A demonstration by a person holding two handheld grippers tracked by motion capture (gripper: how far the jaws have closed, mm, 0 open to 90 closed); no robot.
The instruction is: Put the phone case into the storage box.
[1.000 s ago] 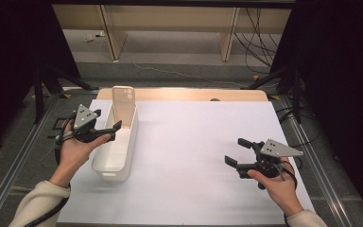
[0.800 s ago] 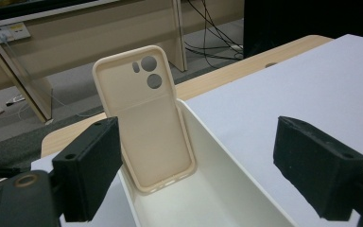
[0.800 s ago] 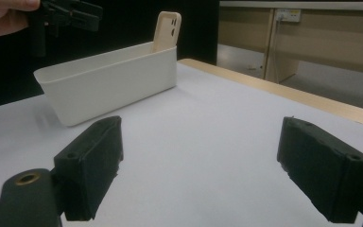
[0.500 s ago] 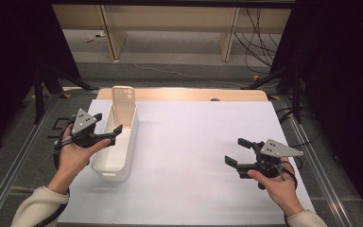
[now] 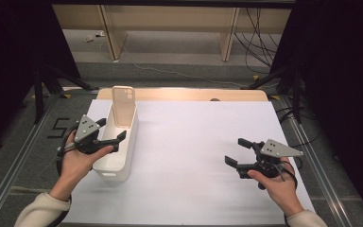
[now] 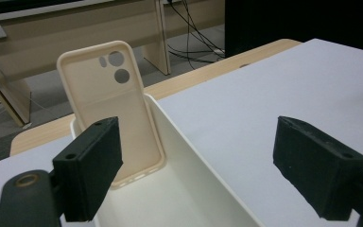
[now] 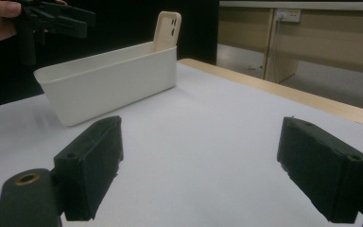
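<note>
Two grippers are in our hands at a table [image 5: 274, 118] covered with a white sheet, and both have their jaws spread wide with nothing between them. We hold the left gripper [image 5: 108, 135] at the left side of the table, over the near half of a long white bin [image 5: 118, 158]; in the high view one of its jaws reaches across the bin's opening while the other sits over the bin's left rim. Our left hand [image 5: 78, 163] grips it from the near side. The bin lies lengthwise, running from near to far, on the left part of the sheet. A beige phone case [image 5: 123, 106] stands upright at the far end of the bin, leaning against the end wall, with its top half rising above the rim. In the left gripper view we look along the open jaws into the bin [image 6: 203, 165] and see the inside of the phone case [image 6: 116, 109], with its round camera holes near the top. We hold the right gripper [image 5: 238, 152] low over the bare sheet at the near right, well apart from the bin, with our right hand [image 5: 276, 187] behind it. In the right gripper view the bin [image 7: 108, 85] sits far off to the left with the phone case [image 7: 166, 30] poking up at its far end, and the left gripper [image 7: 56, 19] hangs above its near end.
</note>
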